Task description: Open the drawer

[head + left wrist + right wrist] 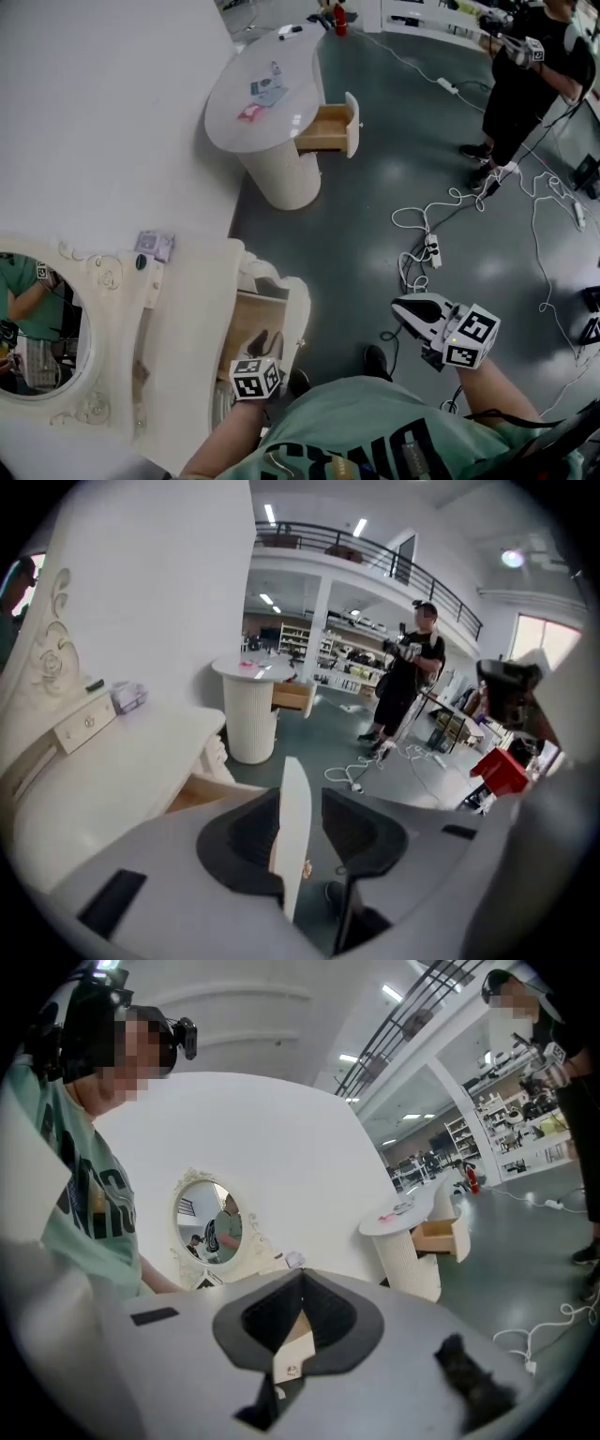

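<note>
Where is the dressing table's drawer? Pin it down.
In the head view the drawer sits pulled out at lower left, right of the oval mirror on the dressing table; its white front stands between the left gripper's open jaws.

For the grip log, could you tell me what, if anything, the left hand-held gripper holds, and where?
Nothing: the left hand-held gripper is open, the drawer front standing unclamped between its jaws.

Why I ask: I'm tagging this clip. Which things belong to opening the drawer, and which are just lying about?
In the job:
- vanity drawer, pulled out
- left gripper, jaws open around the front panel
- vanity

Lying about:
- right gripper, shut, off over the floor
- round table, its side drawer open
- floor cables
- small box
- bystander
</note>
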